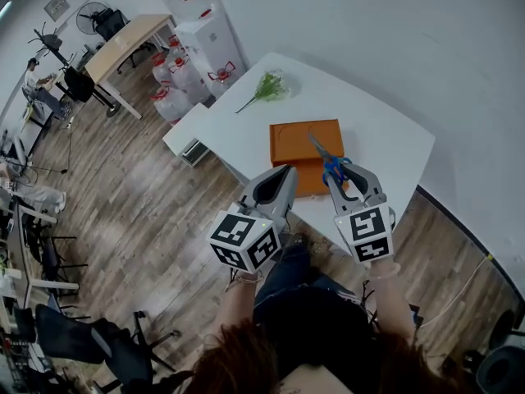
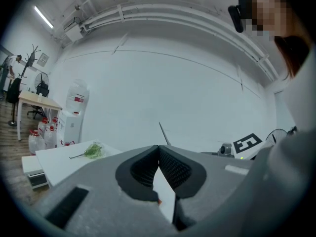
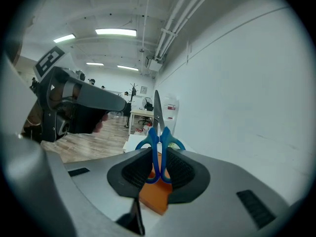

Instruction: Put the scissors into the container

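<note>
- Scissors [image 3: 159, 147]: blue handles and closed steel blades. The handle loops sit between the pads of the right claw [image 3: 159, 169], and the blades point away from it along the line of its jaws.
- Right claw: jaws clamped on the two handle loops, one ribbed pad pressing on each side, so the scissors are carried clear of the counter [image 1: 377, 130].
- Position of the scissors: in the head view they lie over the near right part of the container [image 1: 297, 142], blade tips towards its middle. The right gripper view shows the container's orange surface just below and behind the handles.
- Container: a flat, rectangular orange box resting on the white counter near its front edge.
- Left claw [image 2: 159, 157]: jaw tips together with nothing between the pads. In the head view it hovers just left of the container's near left corner, beside the right claw.
- Marker cubes [image 1: 244, 240]: one on each gripper, both near the person's hands.
- Green sprig [image 1: 269, 87]: lies at the counter's far left end, well apart from the container.
- Surroundings: a wooden floor [image 1: 148, 220] and a water dispenser [image 1: 207, 39] beyond the counter.
</note>
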The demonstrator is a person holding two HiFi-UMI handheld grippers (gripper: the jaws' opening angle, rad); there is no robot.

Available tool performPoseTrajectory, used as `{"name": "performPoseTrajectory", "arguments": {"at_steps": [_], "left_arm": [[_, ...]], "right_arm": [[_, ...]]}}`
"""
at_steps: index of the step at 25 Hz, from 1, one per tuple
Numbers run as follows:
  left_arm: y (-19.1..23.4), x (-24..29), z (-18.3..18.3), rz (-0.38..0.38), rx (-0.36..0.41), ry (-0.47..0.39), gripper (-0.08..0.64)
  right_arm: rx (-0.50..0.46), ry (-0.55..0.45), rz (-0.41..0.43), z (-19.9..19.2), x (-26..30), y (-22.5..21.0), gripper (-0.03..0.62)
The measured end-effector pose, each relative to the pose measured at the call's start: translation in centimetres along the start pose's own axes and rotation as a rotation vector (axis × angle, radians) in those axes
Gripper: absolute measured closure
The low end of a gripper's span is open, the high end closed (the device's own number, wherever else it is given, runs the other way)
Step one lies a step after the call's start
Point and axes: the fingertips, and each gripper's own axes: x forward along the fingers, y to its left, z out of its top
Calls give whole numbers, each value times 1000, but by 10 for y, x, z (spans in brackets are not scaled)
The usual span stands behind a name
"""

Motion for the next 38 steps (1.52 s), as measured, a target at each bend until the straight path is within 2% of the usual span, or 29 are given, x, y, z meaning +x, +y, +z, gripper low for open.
{"name": "performPoseTrajectory", "arguments": {"at_steps": [5, 9, 20, 38], "left_arm": [[12, 16, 7, -13, -4, -10, 545], [25, 29, 11, -16, -10, -8, 545], [60, 52, 27, -28, -37, -25, 545], [101, 83, 17, -23, -44, 28, 545]], "right_arm": [[-62, 39, 18, -7, 25, -5, 514], [-151, 86, 36, -13, 45, -8, 514], [-292, 224, 120, -57, 87, 3, 514], [-444, 401, 253, -128, 139, 14, 514]]}}
